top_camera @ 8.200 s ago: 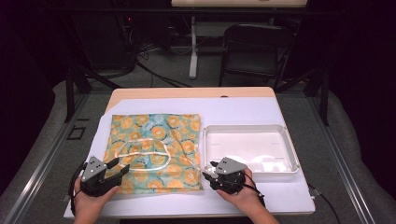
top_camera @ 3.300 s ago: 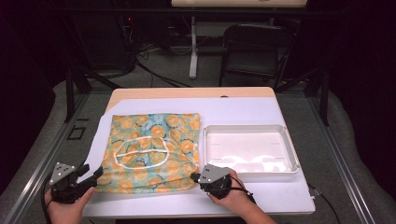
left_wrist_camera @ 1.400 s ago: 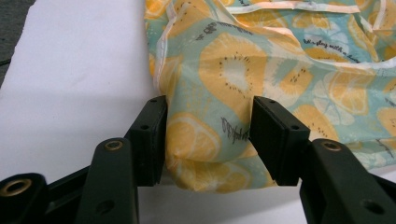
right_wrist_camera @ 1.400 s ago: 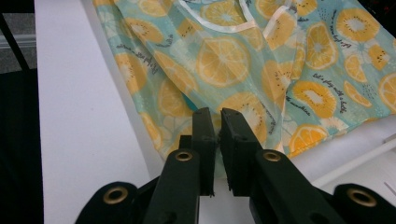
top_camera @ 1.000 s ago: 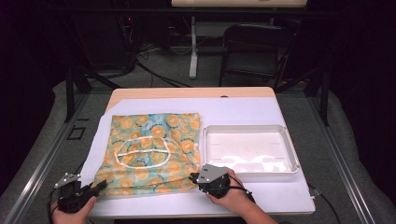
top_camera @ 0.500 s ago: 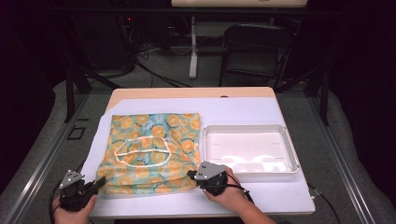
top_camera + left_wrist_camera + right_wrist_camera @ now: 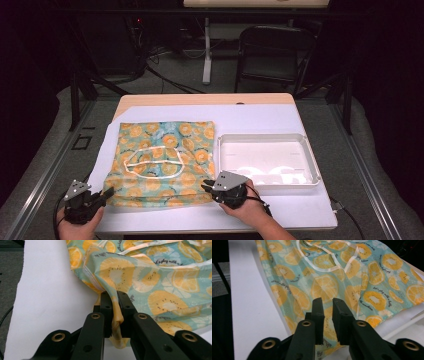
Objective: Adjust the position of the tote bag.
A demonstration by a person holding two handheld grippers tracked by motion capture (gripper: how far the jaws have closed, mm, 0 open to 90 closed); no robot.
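Left gripper view: my left gripper (image 7: 113,315) pinched bag (image 7: 155,277) corner tight. Right gripper (image 7: 328,320) pinched other near corner. Bag lay on table (image 7: 310,212) beside tray (image 7: 270,160). Best lift both corners together, slow, even.

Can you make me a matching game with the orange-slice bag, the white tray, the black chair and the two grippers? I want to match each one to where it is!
Things:
1. fruit-print bag
2. white tray
3. black chair
4. left gripper

Places:
A. on the floor beyond the table
B. pinching the bag's near left corner
C. flat on the table's left half
D. on the table, right of the bag

Pairs: 1-C, 2-D, 3-A, 4-B. The right gripper holds the bag's other near corner.
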